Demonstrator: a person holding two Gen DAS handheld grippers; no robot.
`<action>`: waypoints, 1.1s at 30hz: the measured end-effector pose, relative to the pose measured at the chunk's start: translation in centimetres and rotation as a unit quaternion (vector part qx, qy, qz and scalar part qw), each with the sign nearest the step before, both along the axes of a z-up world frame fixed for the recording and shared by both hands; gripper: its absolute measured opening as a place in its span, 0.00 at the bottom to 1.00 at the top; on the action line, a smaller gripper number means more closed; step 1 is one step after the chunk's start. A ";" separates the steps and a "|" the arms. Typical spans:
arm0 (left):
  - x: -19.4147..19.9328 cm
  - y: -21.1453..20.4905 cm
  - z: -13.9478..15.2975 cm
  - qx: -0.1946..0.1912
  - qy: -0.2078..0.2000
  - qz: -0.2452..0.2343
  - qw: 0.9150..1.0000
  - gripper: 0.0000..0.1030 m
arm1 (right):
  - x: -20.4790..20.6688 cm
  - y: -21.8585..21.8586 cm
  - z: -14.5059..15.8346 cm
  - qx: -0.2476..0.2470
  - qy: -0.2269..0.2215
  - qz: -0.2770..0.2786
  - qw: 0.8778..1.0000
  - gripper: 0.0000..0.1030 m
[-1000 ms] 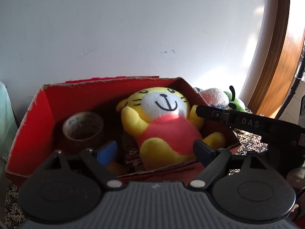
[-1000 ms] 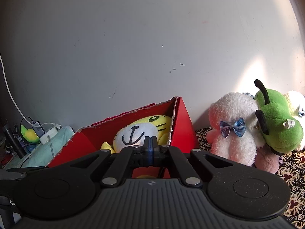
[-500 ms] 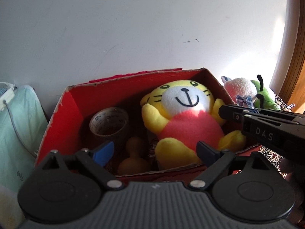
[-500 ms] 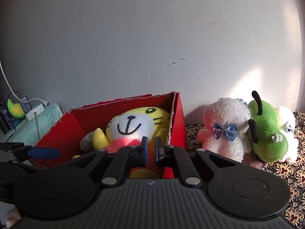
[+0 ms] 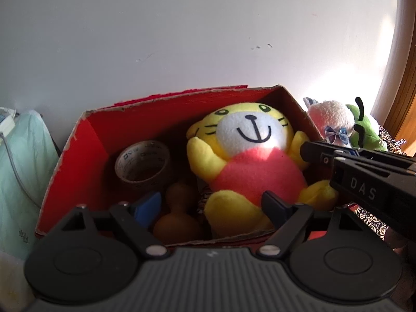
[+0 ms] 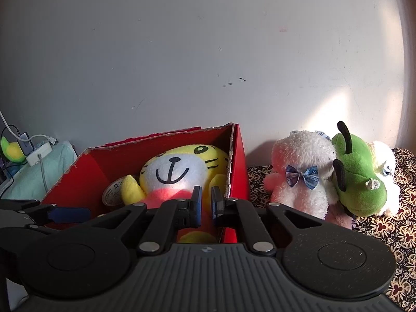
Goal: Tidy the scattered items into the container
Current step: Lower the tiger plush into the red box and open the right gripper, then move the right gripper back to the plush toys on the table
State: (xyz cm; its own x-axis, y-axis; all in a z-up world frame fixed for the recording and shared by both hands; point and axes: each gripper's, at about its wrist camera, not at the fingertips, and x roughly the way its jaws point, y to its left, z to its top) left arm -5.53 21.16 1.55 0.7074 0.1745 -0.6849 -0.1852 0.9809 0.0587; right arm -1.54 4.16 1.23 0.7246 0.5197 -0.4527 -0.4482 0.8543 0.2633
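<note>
We find the red cardboard box (image 5: 78, 166) against the wall, already holding the yellow tiger plush (image 5: 249, 161), a roll of brown tape (image 5: 143, 163) and a small brown gourd-shaped piece (image 5: 176, 215). We hold the left hand-held gripper (image 5: 212, 208) at the near rim of the box with its jaws spread wide and nothing between them. We hold the right hand-held gripper (image 6: 206, 204) just before the right wall of the box, its jaws parted by only a narrow gap and gripping nothing. Outside the box, on the patterned cloth (image 6: 390, 223) to its right, we see the white plush with a blue bow (image 6: 299, 176) leaning against the green plush (image 6: 358, 179); we judge these to be the items left to tidy. We expect both to be light, soft and compressible, so a pinch on loose fur may slip. We recommend closing the jaws deep across the body or a limb, where the stuffing gives firm purchase
</note>
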 end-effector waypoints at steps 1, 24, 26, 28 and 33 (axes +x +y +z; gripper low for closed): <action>0.1 0.1 -0.1 -0.001 0.000 0.000 1.000 0.83 | -0.1 0.0 -0.1 0.001 -0.003 -0.001 1.000 0.05; -1.4 0.7 0.1 -0.005 -0.043 -0.011 0.999 0.75 | -1.5 -2.0 -0.3 0.073 -0.018 0.005 0.997 0.15; -2.2 0.4 1.0 0.010 -0.066 -0.010 0.998 0.76 | -2.6 -3.6 0.2 0.099 -0.039 0.007 0.994 0.15; -3.0 0.1 2.1 0.020 -0.092 -0.014 0.995 0.77 | -3.5 -5.5 0.8 0.122 -0.056 0.005 0.991 0.15; -4.6 -2.4 4.8 0.006 -0.157 -0.071 0.985 0.79 | -3.6 -10.6 0.4 0.111 -0.049 -0.067 0.990 0.18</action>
State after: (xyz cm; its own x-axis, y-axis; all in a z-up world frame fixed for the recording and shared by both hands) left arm -10.13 18.79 6.30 0.9019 0.0659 -0.4269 -0.0574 0.9978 0.0328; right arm -5.09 -6.47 1.61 0.8287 0.4949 -0.2615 -0.3680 0.8337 0.4116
